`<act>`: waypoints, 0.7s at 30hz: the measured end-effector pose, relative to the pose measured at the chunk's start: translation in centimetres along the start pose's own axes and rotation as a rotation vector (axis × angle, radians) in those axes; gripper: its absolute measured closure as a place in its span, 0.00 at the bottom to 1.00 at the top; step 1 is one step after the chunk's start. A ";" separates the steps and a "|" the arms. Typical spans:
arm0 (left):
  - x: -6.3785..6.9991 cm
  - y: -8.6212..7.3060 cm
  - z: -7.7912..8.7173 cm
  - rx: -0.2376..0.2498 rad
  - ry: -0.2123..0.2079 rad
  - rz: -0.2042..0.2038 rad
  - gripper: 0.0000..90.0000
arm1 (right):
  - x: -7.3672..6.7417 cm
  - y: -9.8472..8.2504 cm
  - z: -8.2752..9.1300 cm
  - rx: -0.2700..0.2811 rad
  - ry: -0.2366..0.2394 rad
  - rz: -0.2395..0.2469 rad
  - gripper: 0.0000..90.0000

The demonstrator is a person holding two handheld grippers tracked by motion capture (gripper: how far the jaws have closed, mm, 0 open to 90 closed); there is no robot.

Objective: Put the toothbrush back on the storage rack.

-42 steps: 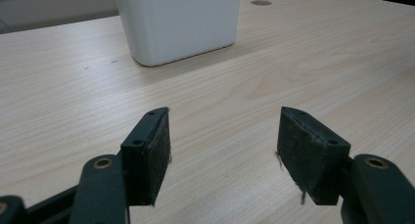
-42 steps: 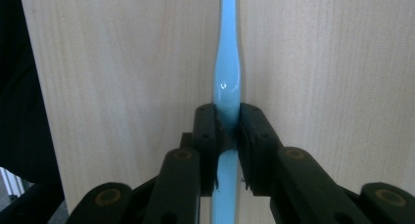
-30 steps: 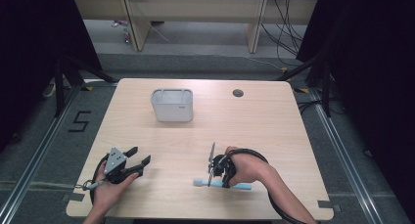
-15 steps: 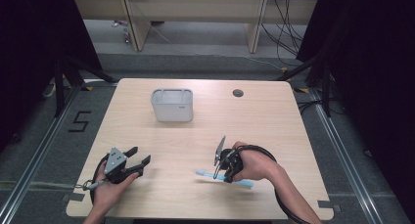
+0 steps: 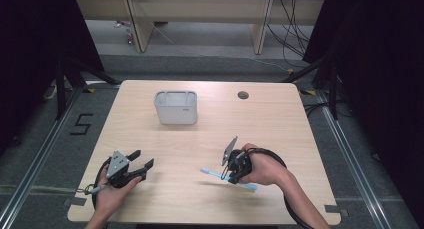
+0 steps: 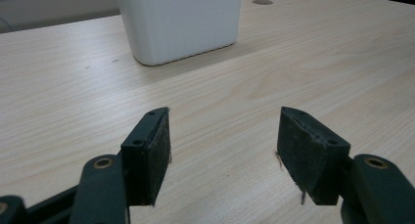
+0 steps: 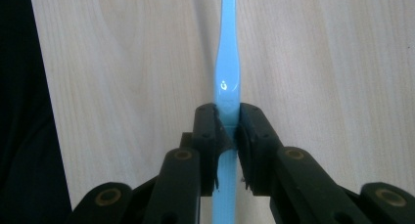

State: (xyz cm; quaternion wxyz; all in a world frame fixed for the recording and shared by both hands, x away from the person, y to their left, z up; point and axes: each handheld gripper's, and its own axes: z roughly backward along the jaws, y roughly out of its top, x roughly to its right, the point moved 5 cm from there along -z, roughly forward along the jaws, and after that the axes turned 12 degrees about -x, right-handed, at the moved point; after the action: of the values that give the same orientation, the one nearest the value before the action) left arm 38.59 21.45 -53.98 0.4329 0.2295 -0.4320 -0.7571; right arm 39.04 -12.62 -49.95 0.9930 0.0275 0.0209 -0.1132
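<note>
Pale wood-grain laminate covers the table (image 5: 300, 134), which stands on a grey floor with dark curtains at both sides. Near its front edge, right of centre, a light blue toothbrush (image 5: 215, 174) is held by the right gripper (image 5: 231, 170), whose two black jaws are closed on the handle. In the high view the brush's long axis runs nearly level, slanting slightly from upper left to lower right; one end sticks out to the left of the gripper and the other shows below the right hand (image 5: 265, 170). The middle of the handle is hidden by the gripper and hand, and whether the brush touches the table cannot be told. In the right gripper view the toothbrush (image 7: 226, 77) is smooth, glossy plastic, narrowing above the jaws and running straight up out of the top edge, so its far end is cut off; no bristles can be made out.

The left gripper (image 5: 141, 161) rests near the front left of the table in the left hand (image 5: 111, 194), with a grey three-cornered plate on top. Its jaws stand wide apart with nothing between them, and their flat pads (image 6: 160, 150) look worn at the edges.

Farther back sits a white plastic bin (image 5: 175, 107) with rounded corners, its inside too dim to read. A small round hole (image 5: 243, 95) lies near the far edge.
</note>
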 end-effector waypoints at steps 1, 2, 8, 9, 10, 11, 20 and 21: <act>0.0 0.0 0.0 0.000 0.000 -0.001 0.41 | -0.1 -0.1 0.1 0.001 -0.001 -0.037 0.87; 0.0 0.0 0.0 0.000 0.001 -0.001 0.41 | -0.1 -0.1 0.2 0.008 -0.002 -0.035 0.87; 0.0 0.0 0.0 0.000 0.001 -0.003 0.41 | -0.1 -0.1 0.3 0.081 0.008 -0.076 0.87; 0.0 0.0 0.0 0.000 0.001 -0.001 0.41 | 0.0 -0.2 0.3 0.082 0.000 -0.068 0.87; 0.0 0.0 0.0 0.000 0.000 0.000 0.41 | 0.1 -0.2 0.3 0.093 -0.011 -0.079 0.87; 0.0 0.0 0.0 -0.001 0.000 -0.001 0.41 | 0.1 -0.3 0.4 0.096 -0.003 -0.090 0.87; 0.0 0.0 0.0 -0.001 0.002 -0.003 0.41 | 0.7 -0.6 0.7 0.174 -0.042 -0.120 0.87; 0.0 0.0 0.0 -0.001 0.002 -0.004 0.41 | 0.6 -0.7 0.8 0.180 -0.043 -0.134 0.87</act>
State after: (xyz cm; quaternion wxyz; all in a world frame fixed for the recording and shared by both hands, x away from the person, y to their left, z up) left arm 38.57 21.44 -53.98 0.4321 0.2310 -0.4306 -0.7580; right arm 39.54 -13.47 -49.22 0.9770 0.1125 -0.0090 -0.1811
